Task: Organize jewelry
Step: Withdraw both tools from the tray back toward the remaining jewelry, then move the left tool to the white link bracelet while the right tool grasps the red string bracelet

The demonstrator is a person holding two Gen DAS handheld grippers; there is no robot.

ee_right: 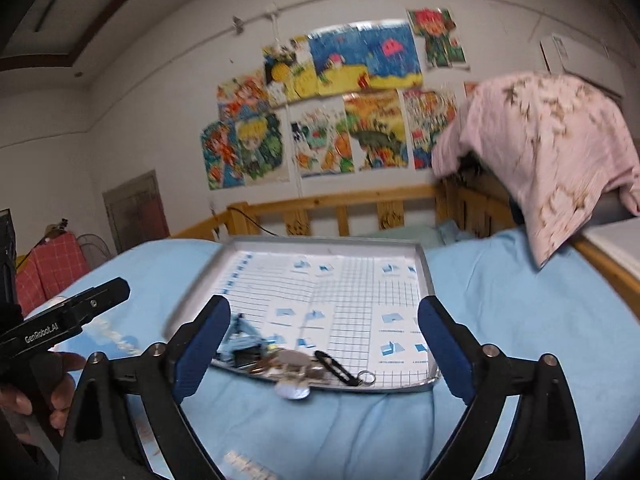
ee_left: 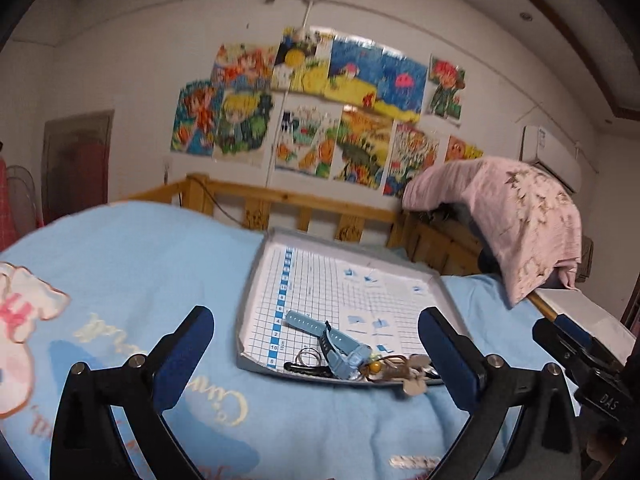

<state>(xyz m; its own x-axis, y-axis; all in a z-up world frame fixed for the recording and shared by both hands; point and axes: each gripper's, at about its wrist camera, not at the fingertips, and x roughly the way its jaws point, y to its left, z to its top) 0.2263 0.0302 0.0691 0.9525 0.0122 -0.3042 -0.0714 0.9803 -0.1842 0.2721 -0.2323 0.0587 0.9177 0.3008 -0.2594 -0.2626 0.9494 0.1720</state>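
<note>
Both the left gripper [ee_left: 316,344] and right gripper [ee_right: 324,336] gape wide and empty just before the grey tray [ee_left: 256,272] on the blue bed blanket [ee_left: 152,264], whose near edge holds the blue watch [ee_left: 340,344] and tangled jewelry [ee_left: 396,364].

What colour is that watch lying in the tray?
Light blue, with a darker case. The watch shows best in the left wrist view, near the tray's front edge.

Tray [ee_left: 256,280]: dull grey metal rim, matt printed grid paper liner. Watch [ee_left: 340,340]: smooth pale-blue plastic strap. Key rings [ee_left: 307,356]: shiny metal. Bed cover [ee_left: 160,264]: soft matt blue fleece. Bed rail [ee_left: 280,200]: varnished wood. Left tongs [ee_left: 316,356]: matt black plastic, blue rubbery pads.
</note>
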